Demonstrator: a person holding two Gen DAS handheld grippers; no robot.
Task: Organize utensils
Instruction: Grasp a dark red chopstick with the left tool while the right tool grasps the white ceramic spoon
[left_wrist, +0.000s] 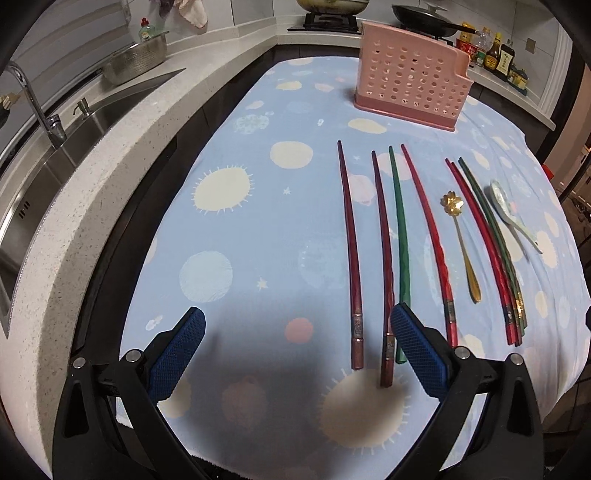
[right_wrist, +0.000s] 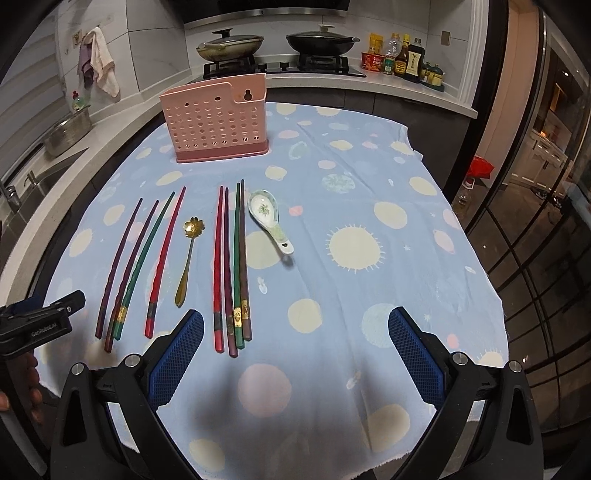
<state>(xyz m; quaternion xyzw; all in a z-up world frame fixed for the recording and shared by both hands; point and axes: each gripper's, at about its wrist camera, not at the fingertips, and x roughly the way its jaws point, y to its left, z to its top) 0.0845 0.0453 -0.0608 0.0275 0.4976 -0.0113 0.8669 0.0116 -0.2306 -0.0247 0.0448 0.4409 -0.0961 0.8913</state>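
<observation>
Several red, purple and green chopsticks lie side by side on the blue patterned tablecloth; they also show in the right wrist view. A gold flower-headed spoon and a ceramic soup spoon lie among them. A pink perforated utensil holder stands upright at the far end. My left gripper is open and empty, its right finger just above the near chopstick ends. My right gripper is open and empty, right of the chopsticks.
A steel sink with a tap and a colander sit in the counter on the left. A stove with two pans and sauce bottles line the back. The left gripper's body shows at the right wrist view's left edge.
</observation>
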